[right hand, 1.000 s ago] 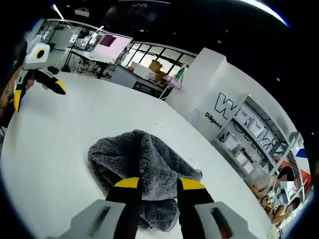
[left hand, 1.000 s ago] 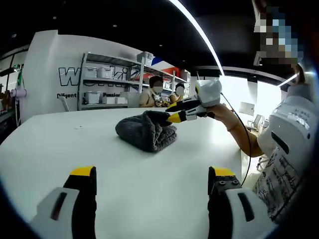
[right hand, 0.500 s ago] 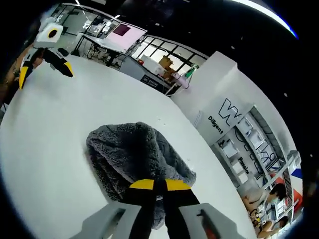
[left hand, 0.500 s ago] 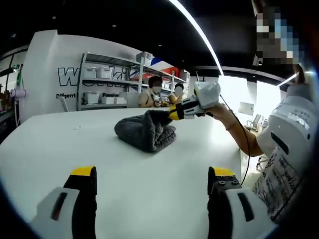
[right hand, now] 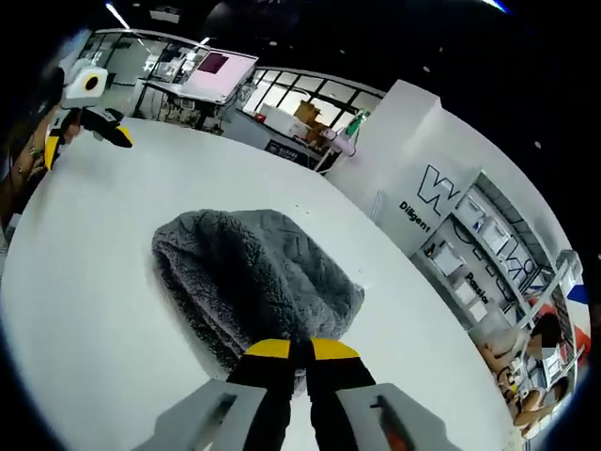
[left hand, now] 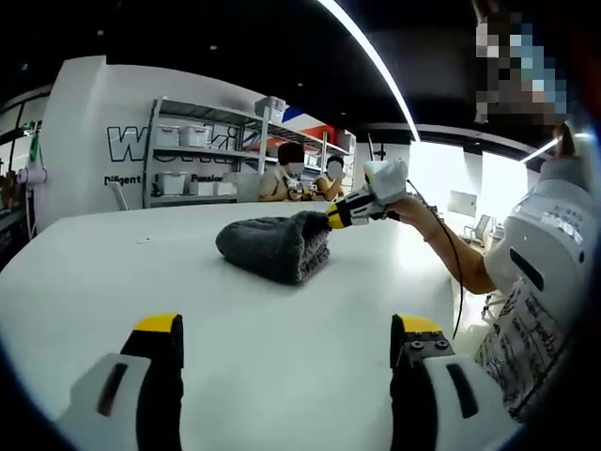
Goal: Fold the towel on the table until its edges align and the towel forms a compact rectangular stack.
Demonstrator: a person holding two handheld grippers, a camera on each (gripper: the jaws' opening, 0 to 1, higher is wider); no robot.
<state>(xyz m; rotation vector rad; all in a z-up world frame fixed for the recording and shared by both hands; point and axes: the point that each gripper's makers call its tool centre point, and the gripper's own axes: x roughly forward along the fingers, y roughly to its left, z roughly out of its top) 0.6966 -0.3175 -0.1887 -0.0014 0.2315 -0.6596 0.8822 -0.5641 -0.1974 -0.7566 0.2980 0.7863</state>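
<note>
Grey plush towel [right hand: 252,282] folded into a thick, rounded bundle, resting on white worktop [right hand: 103,244] near its middle; same towel [left hand: 274,246] seen side-on in left gripper view, layers stacked and open edges facing right. Right gripper [right hand: 293,349] closed tight on the near edge of the towel, yellow tips touching with grey pile pinched between them; seen from the left gripper view as right gripper [left hand: 334,220] meeting the towel's upper right corner, held by a hand [left hand: 410,209] with a cable trailing below the wrist. Left gripper [left hand: 285,329] hovering low over bare worktop [left hand: 282,319], jaws spread wide apart, nothing between them, well apart from the towel; appearing in right gripper view as left gripper [right hand: 86,134] at the far edge of the worktop, jaws likewise apart. White-clad torso [left hand: 549,272] at right of left gripper view. Background: metal shelving [left hand: 202,150] with white bins against a white wall [left hand: 89,122] bearing dark lettering, two seated people [left hand: 305,174] behind the worktop, bright windows [left hand: 474,188] at right.
</note>
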